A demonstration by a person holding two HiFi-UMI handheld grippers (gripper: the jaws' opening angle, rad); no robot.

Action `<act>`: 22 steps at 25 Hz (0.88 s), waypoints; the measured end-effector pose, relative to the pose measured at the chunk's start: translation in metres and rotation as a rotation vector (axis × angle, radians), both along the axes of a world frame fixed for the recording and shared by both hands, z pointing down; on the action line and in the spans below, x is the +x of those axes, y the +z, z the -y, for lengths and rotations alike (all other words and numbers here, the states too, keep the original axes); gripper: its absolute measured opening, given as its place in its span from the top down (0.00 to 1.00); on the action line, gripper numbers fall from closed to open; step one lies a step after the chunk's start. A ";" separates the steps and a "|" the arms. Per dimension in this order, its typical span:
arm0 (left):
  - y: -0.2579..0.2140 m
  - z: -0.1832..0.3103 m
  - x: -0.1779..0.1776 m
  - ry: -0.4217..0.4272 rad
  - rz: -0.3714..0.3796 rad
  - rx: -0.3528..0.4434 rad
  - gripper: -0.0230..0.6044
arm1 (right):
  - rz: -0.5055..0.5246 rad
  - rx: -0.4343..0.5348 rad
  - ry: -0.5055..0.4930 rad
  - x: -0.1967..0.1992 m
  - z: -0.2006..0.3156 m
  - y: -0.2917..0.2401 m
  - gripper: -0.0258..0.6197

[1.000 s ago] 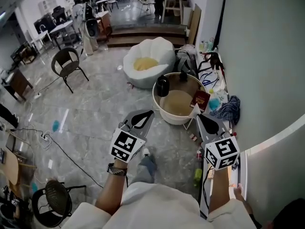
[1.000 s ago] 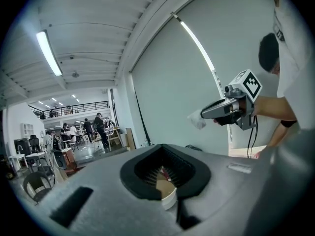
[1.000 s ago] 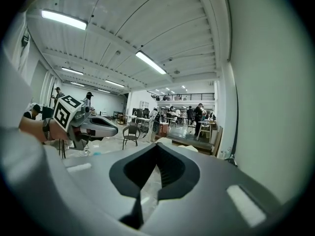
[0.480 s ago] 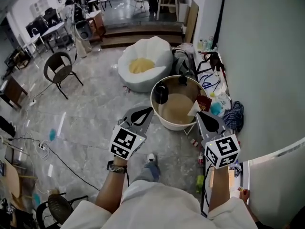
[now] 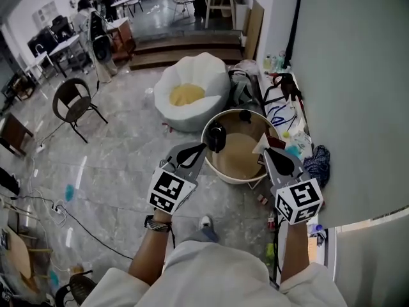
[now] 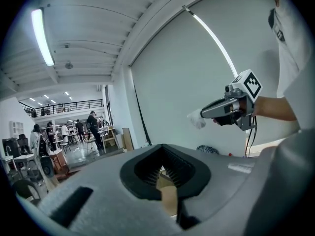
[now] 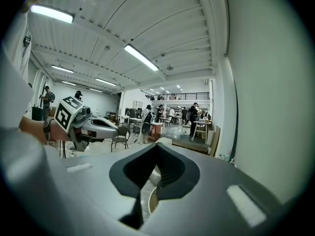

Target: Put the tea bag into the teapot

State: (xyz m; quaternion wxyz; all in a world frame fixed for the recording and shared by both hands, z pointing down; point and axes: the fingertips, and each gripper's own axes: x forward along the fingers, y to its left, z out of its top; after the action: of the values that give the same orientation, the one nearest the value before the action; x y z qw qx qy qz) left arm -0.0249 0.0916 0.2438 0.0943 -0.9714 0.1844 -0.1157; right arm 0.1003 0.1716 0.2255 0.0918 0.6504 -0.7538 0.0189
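Right gripper [image 5: 267, 152]: jaws together, pinching the tea bag [image 5: 259, 146] at the very tips. The left gripper view shows it as a small white wad sticking out of the nose. Left gripper [image 5: 203, 148]: jaws together, nothing in them.

Teapot [image 5: 217, 137]: taken to be the dark rounded pot on the low round table [image 5: 220, 171], near its left rim. Both grippers are held up ahead of the person, at the near edge of the table as the head view shows it. The bag is not yet over the pot.

Risks (judged):
- The hold is only at the tips, so the bag could slip out on the way, or swing and catch the pot's rim.
- Cannot tell whether the lid is on. If it is, the bag has nowhere to go until the left gripper lifts it.
- The pot looks small and light, so a nudge from either nose could tip or slide it.
- The table is low, so the reach is downward and aim is harder.

Around:
- White beanbag [image 5: 188, 91] stands just beyond the table.
- Bottles, cords and a blue cloth [image 5: 317, 158] lie along the wall at right, close to the right gripper's side.
- Chair [image 5: 75, 104] and floor cables [image 5: 83, 219] are at left, well apart.

Nothing stands between the bag and the pot.
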 end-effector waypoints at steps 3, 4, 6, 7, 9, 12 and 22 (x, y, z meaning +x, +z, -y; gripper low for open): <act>-0.003 0.014 0.002 0.009 -0.005 0.003 0.95 | 0.005 -0.007 0.012 0.002 0.018 -0.002 0.95; -0.003 0.020 0.003 0.010 -0.005 0.002 0.95 | 0.007 -0.010 0.014 0.003 0.024 -0.001 0.95; -0.003 0.030 0.005 0.011 -0.005 -0.002 0.95 | 0.009 -0.017 0.014 0.004 0.035 -0.001 0.95; -0.003 0.035 0.006 0.011 -0.004 -0.004 0.95 | 0.008 -0.019 0.013 0.005 0.040 -0.001 0.95; -0.002 0.045 0.006 0.008 -0.005 -0.009 0.96 | 0.006 -0.024 0.010 0.005 0.050 -0.002 0.95; -0.001 0.062 0.005 0.004 -0.005 -0.020 0.95 | 0.002 -0.028 0.005 0.004 0.065 -0.003 0.95; 0.014 0.121 0.003 0.010 -0.003 -0.040 0.95 | 0.005 -0.035 0.002 -0.001 0.120 0.008 0.95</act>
State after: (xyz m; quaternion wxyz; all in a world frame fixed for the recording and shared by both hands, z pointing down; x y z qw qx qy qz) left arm -0.0221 -0.0297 0.2578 0.0752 -0.9742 0.1774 -0.1173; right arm 0.0989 0.0517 0.2332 0.1014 0.6492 -0.7530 0.0338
